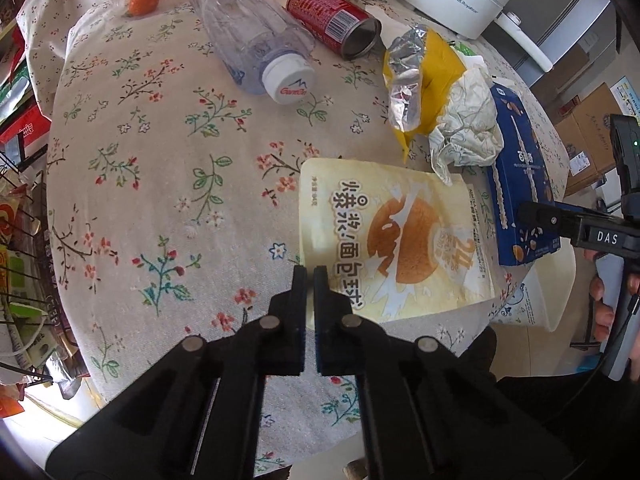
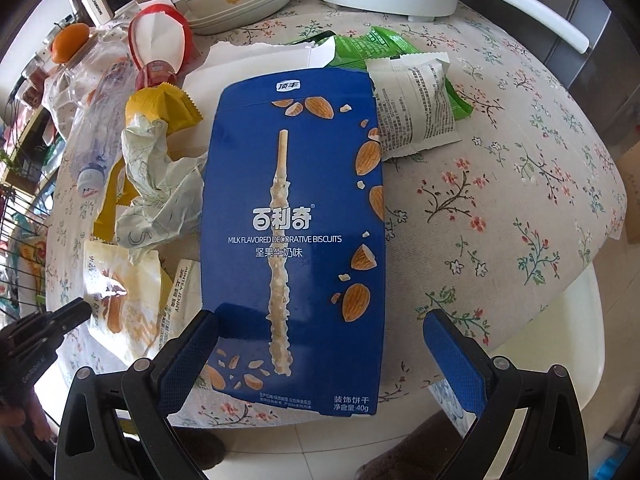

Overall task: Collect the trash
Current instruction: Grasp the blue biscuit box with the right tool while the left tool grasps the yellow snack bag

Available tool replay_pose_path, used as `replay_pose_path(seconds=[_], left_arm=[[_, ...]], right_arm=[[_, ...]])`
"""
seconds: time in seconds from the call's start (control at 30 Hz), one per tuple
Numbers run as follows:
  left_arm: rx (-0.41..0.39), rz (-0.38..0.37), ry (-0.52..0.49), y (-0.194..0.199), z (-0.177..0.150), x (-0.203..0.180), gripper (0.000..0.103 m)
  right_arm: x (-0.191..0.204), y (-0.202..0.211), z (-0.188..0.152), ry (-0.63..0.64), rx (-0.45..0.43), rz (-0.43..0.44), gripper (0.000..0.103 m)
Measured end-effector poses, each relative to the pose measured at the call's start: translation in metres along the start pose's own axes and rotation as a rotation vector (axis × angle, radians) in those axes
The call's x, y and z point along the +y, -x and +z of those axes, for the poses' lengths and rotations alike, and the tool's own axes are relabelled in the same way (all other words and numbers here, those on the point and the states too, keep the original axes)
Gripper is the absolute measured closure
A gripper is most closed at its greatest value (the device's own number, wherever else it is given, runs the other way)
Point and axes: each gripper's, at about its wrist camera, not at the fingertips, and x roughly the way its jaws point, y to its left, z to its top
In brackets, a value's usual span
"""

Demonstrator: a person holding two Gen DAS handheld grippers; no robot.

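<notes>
Lying flat at the table (image 2: 520, 168) edge: blue biscuit box (image 2: 294, 216), top flap torn | left gripper (image 1: 310, 276) clamped on yellow bread bag (image 1: 396, 240) corner | right gripper (image 2: 320, 344) spread astride box | crumpled paper (image 2: 160, 192), bottle (image 1: 248, 28), can (image 1: 332, 20) nearby.

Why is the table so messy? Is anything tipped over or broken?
Yes. A clear bottle and a red can lie on their sides, not standing up. A crumpled paper sits beside a torn yellow wrapper. The blue box pokes out past the table's edge. I see nothing spilled.
</notes>
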Motion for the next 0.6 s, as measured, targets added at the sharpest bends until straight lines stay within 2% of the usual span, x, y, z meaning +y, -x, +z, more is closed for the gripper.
replay_pose_path(seconds=[0.17,0.33,0.37,0.4,0.6], left_arm=[[-0.042,-0.018,-0.015,0.010,0.000,-0.009,0.102],[-0.079,-0.051,-0.017,0.023,0.001,-0.009,0.103],[-0.089,-0.055,-0.017,0.026,0.001,-0.009,0.103],[-0.099,-0.062,-0.019,0.028,0.003,-0.008,0.103],[-0.154,-0.110,-0.053,0.053,-0.002,-0.018,0.103]], right_arm=[[0.001,-0.003,0.007,-0.037,-0.001,0.023,0.000],[0.014,0.000,0.006,-0.013,0.002,0.024,0.000],[0.015,-0.003,0.004,-0.012,0.010,0.014,0.002],[0.015,-0.006,0.003,-0.015,0.018,0.006,0.008],[0.012,0.007,0.001,-0.052,-0.010,0.041,0.009]])
